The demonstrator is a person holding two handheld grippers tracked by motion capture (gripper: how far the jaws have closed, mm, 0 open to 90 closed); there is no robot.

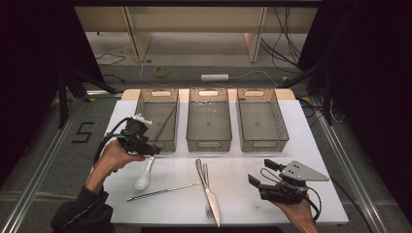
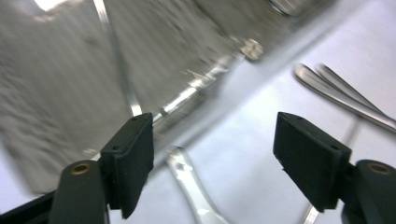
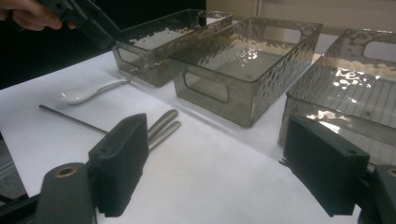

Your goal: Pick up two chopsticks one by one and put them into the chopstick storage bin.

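Three clear grey bins stand in a row at the back of the white table. A metal chopstick (image 1: 166, 122) lies slanted in the left bin (image 1: 157, 92). My left gripper (image 1: 148, 148) hovers at that bin's front right corner, open, with nothing between its pads. Under it in the left gripper view (image 2: 212, 140) is the handle of a white spoon (image 2: 191, 186). The spoon (image 1: 144, 178), a second chopstick (image 1: 163, 191), and a knife and fork (image 1: 209, 189) lie on the table. My right gripper (image 1: 263, 173) rests open and empty at the front right (image 3: 215, 154).
The middle bin (image 1: 209, 144) and right bin (image 1: 262, 144) hold nothing. The right gripper view looks across the knife and fork handles (image 3: 161, 126) to the spoon (image 3: 79, 94). Cables and a tape roll lie on the floor beyond the table.
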